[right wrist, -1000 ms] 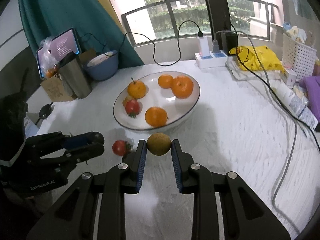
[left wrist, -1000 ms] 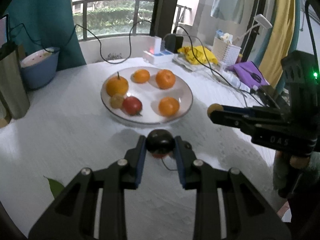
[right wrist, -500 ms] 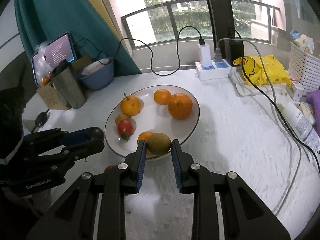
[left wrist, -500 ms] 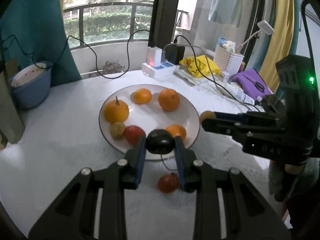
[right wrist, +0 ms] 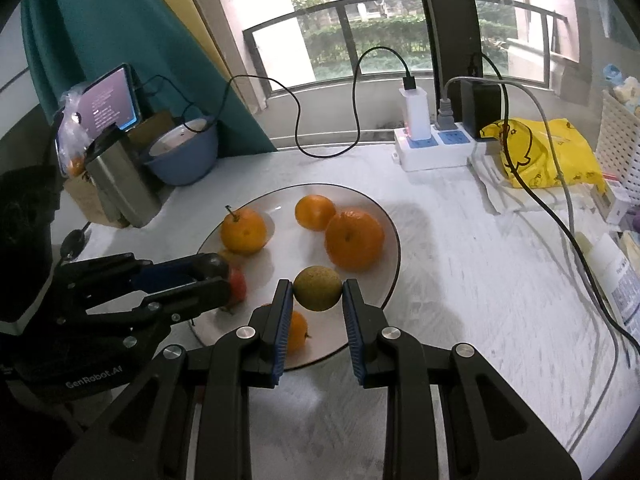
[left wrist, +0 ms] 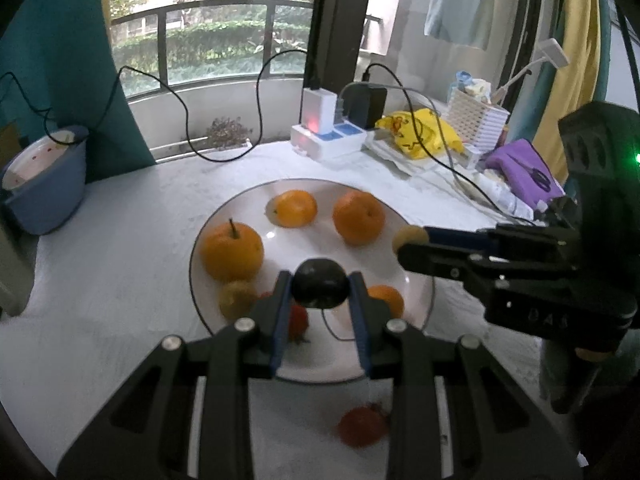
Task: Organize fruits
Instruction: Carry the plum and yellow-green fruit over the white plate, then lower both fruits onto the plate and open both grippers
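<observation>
Both tongs carry fruit above the plate for setting down: left tongs clamp a dark fruit, right tongs pinch a greenish-brown fruit.

Daylit window with dark railing — teal curtain left, white table below.

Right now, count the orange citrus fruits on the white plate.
4: stemmed one at left, small one at back, largest at right, one at front partly hidden behind the fingers.
</observation>
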Demonstrator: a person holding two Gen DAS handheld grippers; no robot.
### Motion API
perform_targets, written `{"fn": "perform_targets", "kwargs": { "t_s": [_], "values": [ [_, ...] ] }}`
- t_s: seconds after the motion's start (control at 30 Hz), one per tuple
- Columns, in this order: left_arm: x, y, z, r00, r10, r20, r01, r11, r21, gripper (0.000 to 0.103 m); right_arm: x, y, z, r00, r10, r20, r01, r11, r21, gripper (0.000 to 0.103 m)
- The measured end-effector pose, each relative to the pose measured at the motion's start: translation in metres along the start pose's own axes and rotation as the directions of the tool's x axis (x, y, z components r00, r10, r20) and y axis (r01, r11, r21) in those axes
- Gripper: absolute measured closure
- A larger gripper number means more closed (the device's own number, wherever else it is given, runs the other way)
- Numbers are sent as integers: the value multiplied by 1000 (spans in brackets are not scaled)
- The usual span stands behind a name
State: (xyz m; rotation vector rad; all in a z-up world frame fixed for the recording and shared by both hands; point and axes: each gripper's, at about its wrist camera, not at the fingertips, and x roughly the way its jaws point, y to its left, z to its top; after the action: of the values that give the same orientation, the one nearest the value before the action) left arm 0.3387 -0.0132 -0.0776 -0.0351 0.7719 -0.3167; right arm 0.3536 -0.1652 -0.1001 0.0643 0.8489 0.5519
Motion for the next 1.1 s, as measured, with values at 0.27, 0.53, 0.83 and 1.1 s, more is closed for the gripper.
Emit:
{"fn": "perform_targets", "kwargs": {
  "t_s": [0.27,0.53,0.83,1.1],
  "values": [
    [20,7,7,1000,0,-14,0,1000,-10,74,17,-6,1,1000,-8,-24,8,1000,2,76],
    [26,8,8,1000,-14,-26,14,1000,-15,73,26,-8,1,999,-22,-37,22,1000,10,76],
    [18,10,9,1000,-1,-10,0,999,-38,61,19,-8,0,999,-45,-28,45,999,21,74],
    [-8,7,5,1000,9,27,-8,999,-48,59,0,1,-3,999,-42,-3,42,999,16,74]
  ]
}}
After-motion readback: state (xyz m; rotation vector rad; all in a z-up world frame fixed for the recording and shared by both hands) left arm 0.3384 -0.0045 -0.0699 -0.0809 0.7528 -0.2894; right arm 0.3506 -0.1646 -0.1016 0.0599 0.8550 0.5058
